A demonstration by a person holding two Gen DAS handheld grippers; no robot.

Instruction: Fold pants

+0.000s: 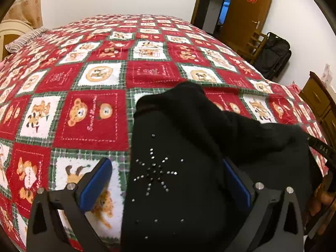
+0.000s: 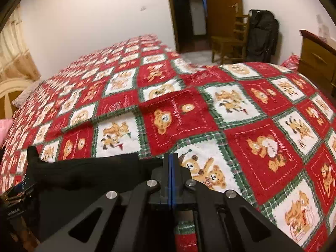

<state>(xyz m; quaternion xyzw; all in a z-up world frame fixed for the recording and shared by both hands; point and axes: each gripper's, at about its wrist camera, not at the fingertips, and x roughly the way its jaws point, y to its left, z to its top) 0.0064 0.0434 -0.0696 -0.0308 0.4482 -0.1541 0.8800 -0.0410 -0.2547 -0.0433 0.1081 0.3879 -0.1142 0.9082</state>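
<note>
- Your left claw [image 1: 166, 180] stands wide open, its blue pads on either side of the black pants [image 1: 189, 168], one pad over the bedspread and the other against the cloth; it grips nothing yet.
- Your right claw [image 2: 171, 168] has its blue pads pressed together. Black cloth lies just beside it on its left, but you cannot tell from this view whether any of it is pinched between them.
- Note where the pants are: bunched on the near edge of the bed [image 1: 94, 113], with the rhinestone star [image 1: 154, 172] facing up and a humped fold rising behind it.
- Close the left claw only once it straddles a clean edge, not the thick middle of the heap; I judge a grab at the bulk would drag layers unevenly.
- Keep both claws level and draw the fabric flat across the bedspread before folding, since the ridged blanket [image 2: 168, 98] could snag it.
</note>
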